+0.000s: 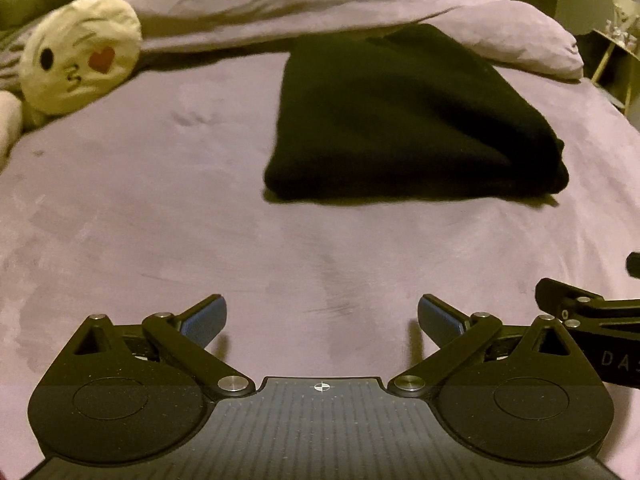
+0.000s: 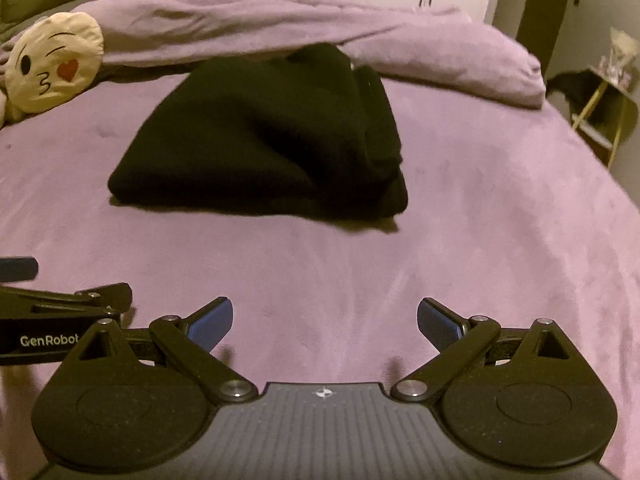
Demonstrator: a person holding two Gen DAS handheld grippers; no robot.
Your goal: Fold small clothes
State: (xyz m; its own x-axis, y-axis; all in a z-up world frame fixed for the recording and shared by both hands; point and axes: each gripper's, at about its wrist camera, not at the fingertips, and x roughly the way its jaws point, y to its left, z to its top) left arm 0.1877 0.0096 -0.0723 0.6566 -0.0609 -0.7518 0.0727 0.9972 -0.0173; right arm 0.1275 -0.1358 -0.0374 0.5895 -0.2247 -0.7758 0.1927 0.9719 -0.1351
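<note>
toward the far edge of the bed (image 1: pixel 160 200), beside the bunched duvet (image 1: pixel 360 4), a folded black garment (image 1: pixel 400 120) lies in a compact stack; left gripper (image 1: pixel 322 320) and right gripper (image 2: pixel 324 320) hover side by side nearer the near edge, jaws spread wide, holding nothing; garment well ahead of both, untouched; judged step: check or tidy the fold; advice: pinch the near corners together, keeping layers aligned.
</note>
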